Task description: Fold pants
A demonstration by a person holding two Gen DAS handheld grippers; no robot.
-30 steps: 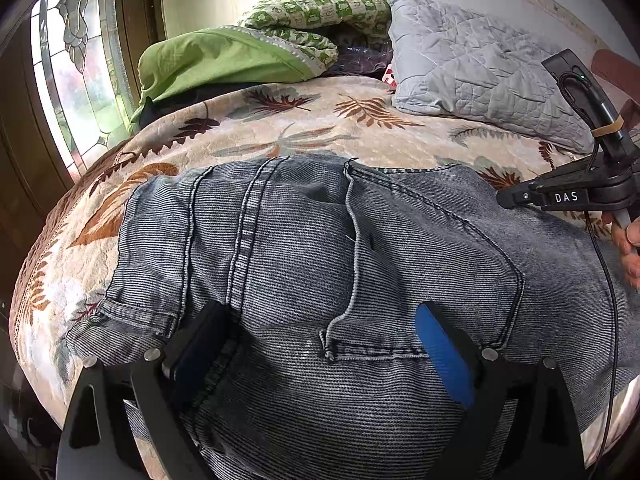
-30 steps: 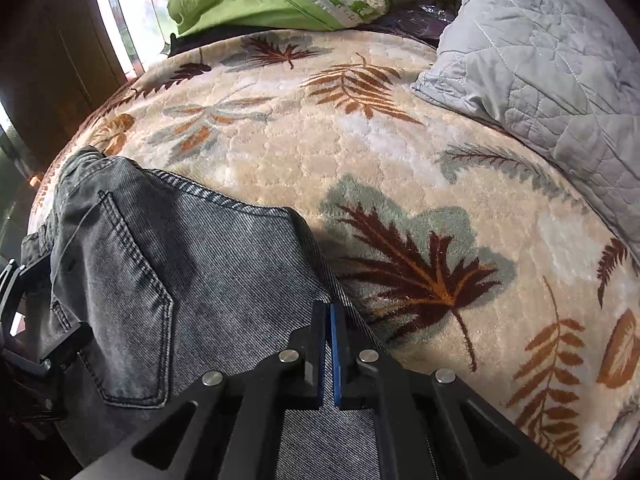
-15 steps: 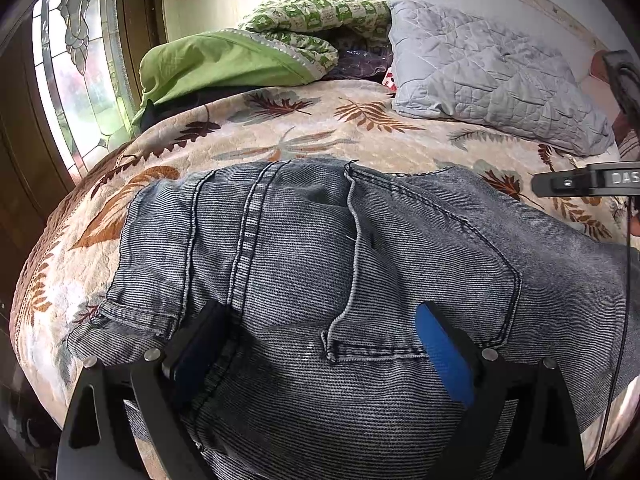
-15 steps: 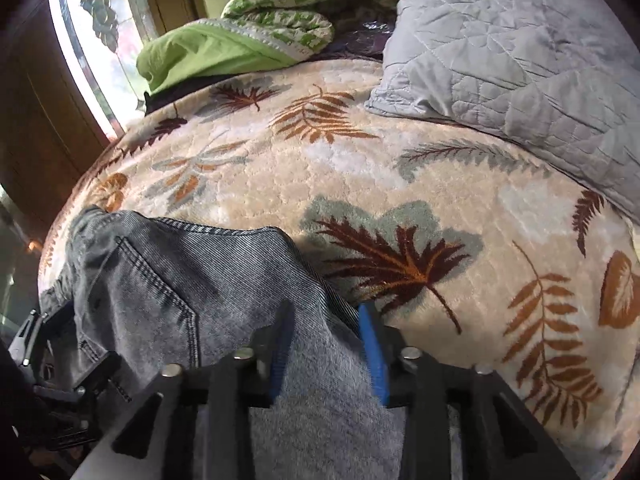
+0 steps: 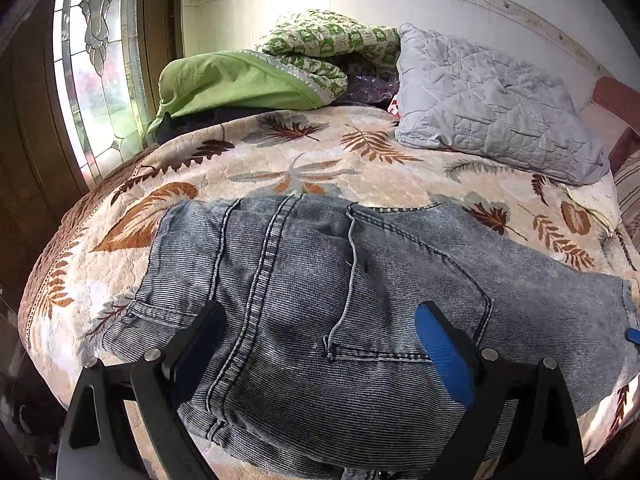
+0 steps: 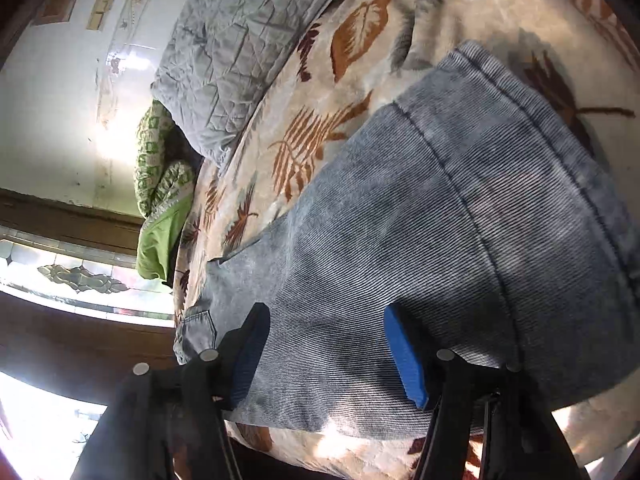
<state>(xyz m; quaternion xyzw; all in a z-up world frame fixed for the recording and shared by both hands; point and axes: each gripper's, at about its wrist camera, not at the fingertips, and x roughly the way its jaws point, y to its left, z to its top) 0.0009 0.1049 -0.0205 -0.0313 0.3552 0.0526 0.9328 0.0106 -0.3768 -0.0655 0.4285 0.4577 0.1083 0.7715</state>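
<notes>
Jeans (image 5: 360, 300) of washed grey-blue denim lay flat on the bed, spread over a cream bedspread (image 5: 328, 160) printed with brown and orange leaves. In the left wrist view the seat faced up: 1 back pocket (image 5: 408, 288) with its stitched outline showed toward the right, a double-stitched seam ran down the middle-left, and the waistband lay nearest the camera.

The left gripper (image 5: 320, 344) hung over the waistband area with its fingers (image 5: 444, 360) spread wide. No cloth was pinched between them; whether the tips touched the denim could not be told.

In the right wrist view the camera was rolled, so the bed ran diagonally. The leg hem (image 6: 520, 92) lay toward the upper right of that view, on the bedspread (image 6: 360, 40). The right gripper (image 6: 324, 344) sat over the leg fabric with its fingers (image 6: 404, 356) apart, and nothing was pinched between them; contact with the denim could not be judged.

At the head of the bed lay a grey quilted pillow (image 5: 492, 100), a green pillow (image 5: 232, 84) and a green-and-white patterned blanket (image 5: 324, 36). A leaded-glass window (image 5: 100, 60) stood to the left of the bed.
</notes>
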